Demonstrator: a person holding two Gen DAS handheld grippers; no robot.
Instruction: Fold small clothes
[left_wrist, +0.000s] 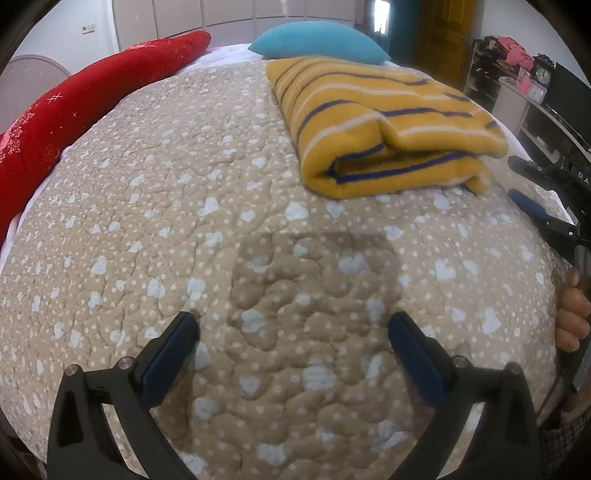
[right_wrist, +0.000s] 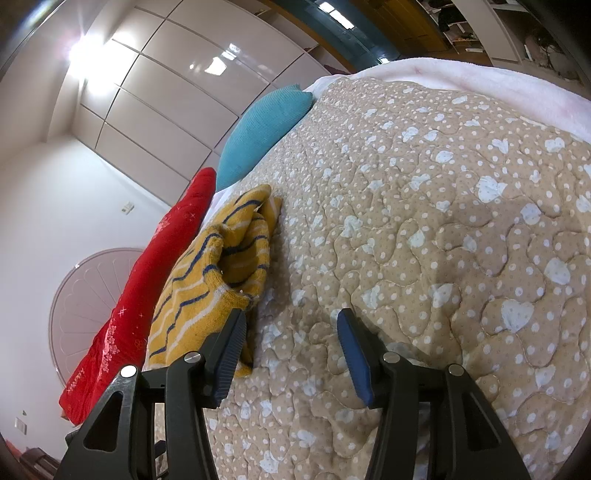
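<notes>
A yellow garment with blue and white stripes (left_wrist: 384, 125) lies folded on the beige quilted bedspread (left_wrist: 184, 221) at the upper right of the left wrist view. My left gripper (left_wrist: 293, 325) is open and empty, hovering over bare quilt well short of the garment. My right gripper (right_wrist: 291, 325) is open and empty; its left finger (right_wrist: 229, 347) sits just in front of the garment's near edge (right_wrist: 207, 280). The right gripper also shows at the right edge of the left wrist view (left_wrist: 532, 184), open, beside the garment's right corner.
A red bolster (left_wrist: 74, 110) lies along the bed's left side. A teal pillow (left_wrist: 317, 40) lies at the head, behind the garment. A white sheet (right_wrist: 480, 81) edges the quilt. Shelves and a desk with clutter (left_wrist: 524, 74) stand at the far right.
</notes>
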